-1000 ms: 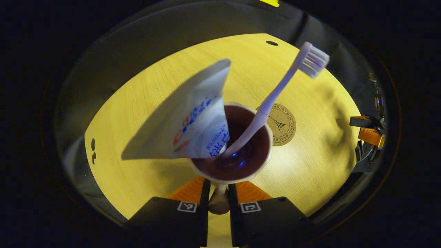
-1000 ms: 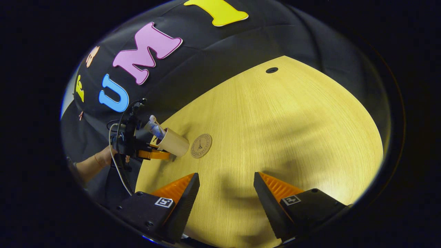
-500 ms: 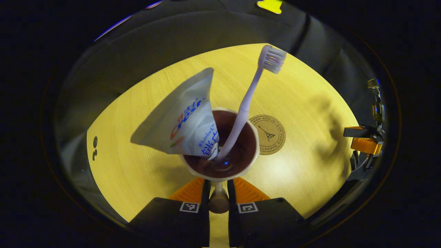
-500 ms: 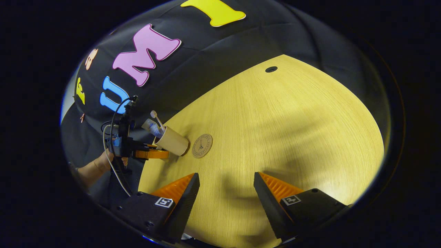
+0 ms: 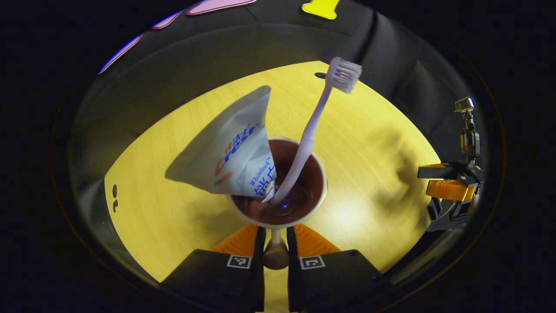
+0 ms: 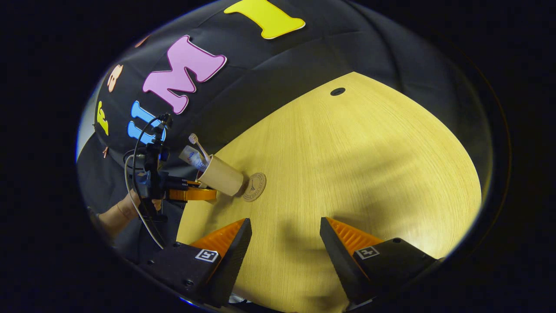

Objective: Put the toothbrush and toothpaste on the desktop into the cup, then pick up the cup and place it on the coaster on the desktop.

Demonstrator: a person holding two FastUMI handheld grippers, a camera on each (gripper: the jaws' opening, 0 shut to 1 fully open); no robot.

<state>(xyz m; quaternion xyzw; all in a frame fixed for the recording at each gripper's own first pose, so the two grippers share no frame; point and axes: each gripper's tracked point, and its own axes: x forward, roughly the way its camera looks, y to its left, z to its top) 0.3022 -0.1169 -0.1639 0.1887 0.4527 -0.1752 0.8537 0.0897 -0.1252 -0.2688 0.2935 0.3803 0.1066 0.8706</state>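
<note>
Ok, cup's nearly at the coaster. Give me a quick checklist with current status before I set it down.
1. Left gripper shut on the cup handle: ok, both fingers pinch it.
2. Toothbrush in the cup: ok, head up, leaning on the rim.
3. Toothpaste in the cup: ok, cap end down, tube leaning out to one side.
4. Cup centred over the coaster: not ok; in the right gripper view the cup base overlaps just the coaster's near edge.
5. Cup base touching the desktop: cannot tell.
6. Right gripper out of the way: ok, open and well clear of the cup.
</note>
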